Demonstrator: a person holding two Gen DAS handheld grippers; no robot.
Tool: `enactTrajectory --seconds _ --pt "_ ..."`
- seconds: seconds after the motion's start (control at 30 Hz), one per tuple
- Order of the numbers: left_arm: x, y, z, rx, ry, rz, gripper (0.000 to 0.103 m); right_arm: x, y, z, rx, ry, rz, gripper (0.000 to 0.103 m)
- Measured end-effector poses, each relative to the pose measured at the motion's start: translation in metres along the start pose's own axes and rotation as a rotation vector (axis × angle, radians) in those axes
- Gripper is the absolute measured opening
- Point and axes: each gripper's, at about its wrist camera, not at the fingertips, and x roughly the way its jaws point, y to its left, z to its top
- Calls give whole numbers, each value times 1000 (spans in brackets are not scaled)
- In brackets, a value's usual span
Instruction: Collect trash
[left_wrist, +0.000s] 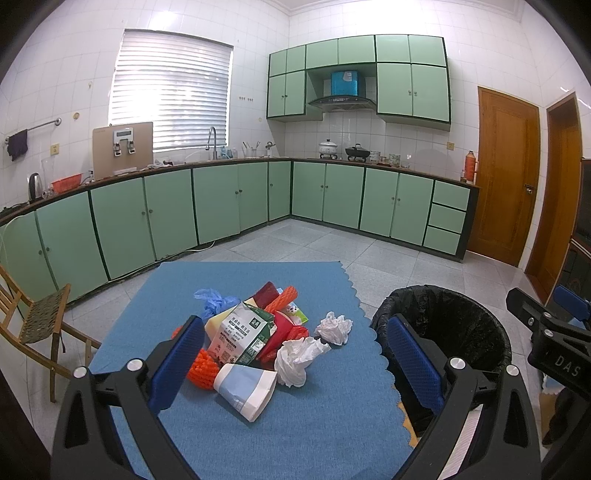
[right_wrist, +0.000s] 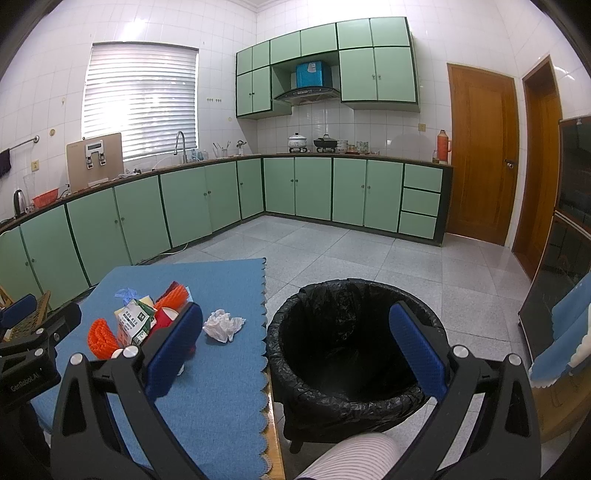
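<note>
**Trash pile on the blue mat, bin right next to it**

Biggest thing first: the blue scalloped-edge mat (left_wrist: 258, 424) covers the table, and the round bin with a black plastic liner (right_wrist: 343, 332) stands just off its right edge, on the floor side. The right wrist view looks straight down into the bin; the left one only catches part of its rim.

The trash sits mid-mat in a heap: a green-and-white milk carton (left_wrist: 242, 332), orange foam fruit netting (left_wrist: 201, 365), a red paper cup (left_wrist: 282, 334), a white-and-pale-blue paper cup on its side (left_wrist: 245, 389) at the near edge of the heap, and a blue plastic glove (left_wrist: 212, 299) at the far side. Two crumpled white tissues (left_wrist: 295, 360) lie to the right of the heap, toward the bin. The right view shows only one tissue, its finger hides the other.

Left gripper (left_wrist: 295, 365) is spread wide over the heap, holding nothing. Right gripper (right_wrist: 295, 347) is spread wide too, empty, above the bin's near rim.
</note>
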Motion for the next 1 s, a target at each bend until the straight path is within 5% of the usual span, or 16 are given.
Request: enactTrajectory --seconds 1.0 --pt "8 4 -5 -17 12 10 97 12 7 -4 5 4 34 98"
